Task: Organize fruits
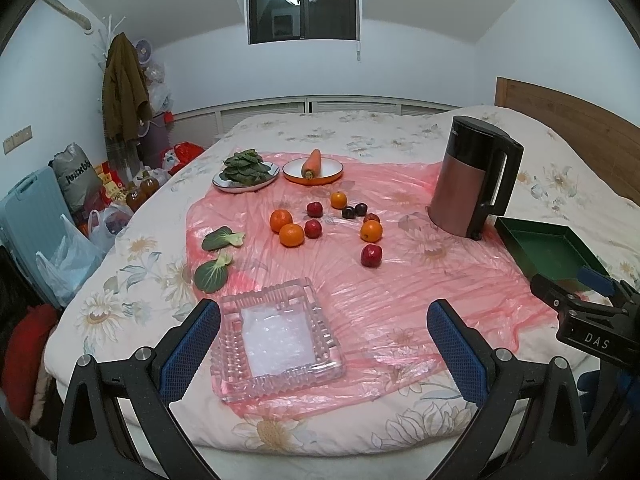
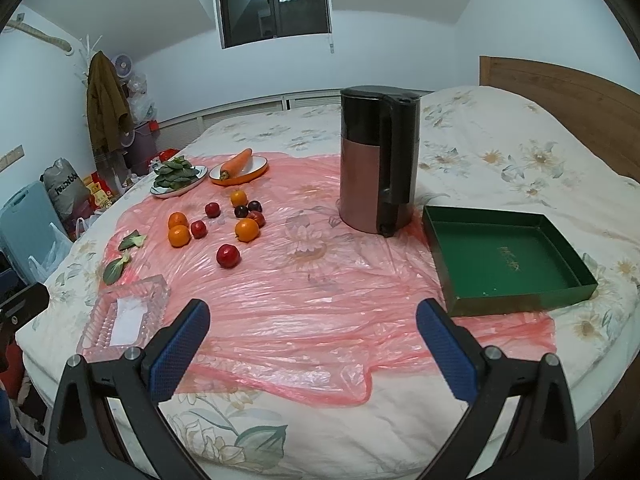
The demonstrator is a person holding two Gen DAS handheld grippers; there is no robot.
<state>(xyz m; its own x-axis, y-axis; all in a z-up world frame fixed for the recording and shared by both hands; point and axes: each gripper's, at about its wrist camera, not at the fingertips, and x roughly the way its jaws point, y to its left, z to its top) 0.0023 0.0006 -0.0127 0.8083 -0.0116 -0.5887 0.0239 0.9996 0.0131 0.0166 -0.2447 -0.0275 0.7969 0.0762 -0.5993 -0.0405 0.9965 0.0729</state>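
Several oranges [image 1: 291, 235] [image 2: 179, 236] and small red and dark fruits [image 1: 371, 255] [image 2: 228, 256] lie loose on a pink plastic sheet [image 1: 380, 292] [image 2: 304, 312] on the bed. A clear glass tray [image 1: 276, 336] [image 2: 124, 316] sits at the near left, empty. A green box tray [image 1: 548, 252] [image 2: 504, 260] sits at the right, empty. My left gripper [image 1: 323, 342] is open above the near edge, by the glass tray. My right gripper [image 2: 313, 340] is open and empty, left of the green tray; it also shows in the left wrist view [image 1: 576, 284].
A tall kettle [image 1: 472, 180] [image 2: 378, 160] stands behind the green tray. A plate of leafy greens [image 1: 246, 170] [image 2: 178, 178] and an orange plate with a carrot [image 1: 313, 168] [image 2: 239, 170] sit at the back. Two loose green leaves [image 1: 216, 256] [image 2: 120, 260] lie left. Bags and clutter stand left of the bed.
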